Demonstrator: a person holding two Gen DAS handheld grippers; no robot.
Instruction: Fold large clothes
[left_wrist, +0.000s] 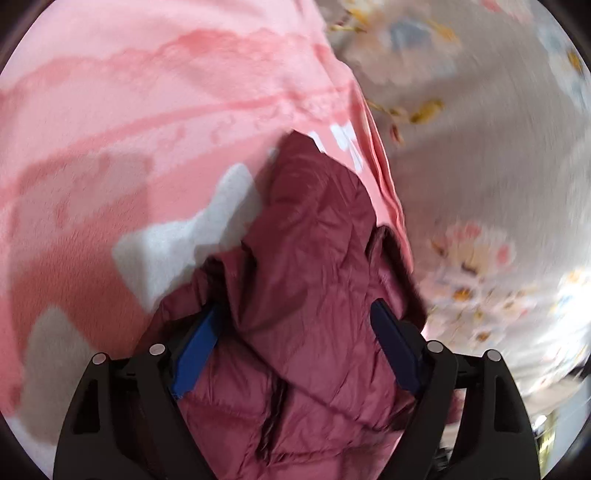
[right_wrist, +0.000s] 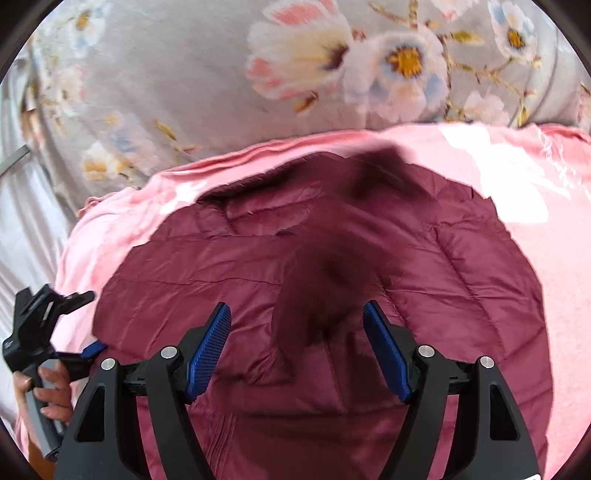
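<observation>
While our right gripper (right_wrist: 297, 328) and left gripper (left_wrist: 295, 325) gape released over the maroon jacket (right_wrist: 332, 258), only the right view shows a hand (right_wrist: 48, 391).

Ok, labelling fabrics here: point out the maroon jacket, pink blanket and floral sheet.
maroon jacket (right_wrist: 229, 258), right wrist view, quilted panel.
pink blanket (left_wrist: 110, 122), left wrist view, striped area.
floral sheet (right_wrist: 177, 74), right wrist view, grey ground.

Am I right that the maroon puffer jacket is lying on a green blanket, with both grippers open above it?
Not quite: the blanket under the maroon puffer jacket is pink, as the right wrist view shows. Both the left gripper and right gripper are open.
</observation>
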